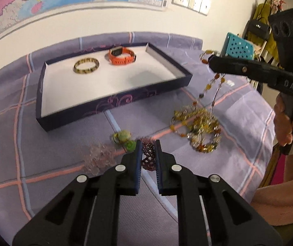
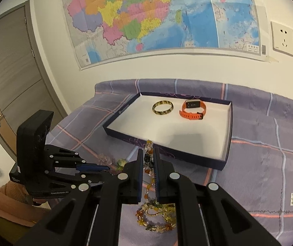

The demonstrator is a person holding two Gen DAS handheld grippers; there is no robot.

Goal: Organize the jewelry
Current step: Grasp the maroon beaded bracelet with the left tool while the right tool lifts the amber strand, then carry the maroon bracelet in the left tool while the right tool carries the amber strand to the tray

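My left gripper [image 1: 148,150] is shut on a dark red bead bracelet [image 1: 148,157] just above the plaid cloth. In the right wrist view the left gripper [image 2: 105,171] comes in low from the left. My right gripper [image 2: 148,157] is shut on an amber bead necklace [image 2: 149,164] whose strand hangs down to a heap of beads [image 2: 156,217]. The left wrist view shows the right gripper [image 1: 210,58] raised beside the tray, with the necklace [image 1: 197,127] trailing from it. The dark blue tray [image 1: 113,102] [image 2: 167,151] holds a yellow-brown bangle [image 1: 86,65] [image 2: 163,107] and an orange watch [image 1: 121,56] [image 2: 192,109].
A green bead piece [image 1: 124,137] and a clear pinkish crystal bracelet [image 1: 99,155] lie on the cloth beside my left fingers. A teal basket [image 1: 238,47] stands past the table's right end. A person's hand [image 1: 286,127] grips the right tool. A map covers the wall behind.
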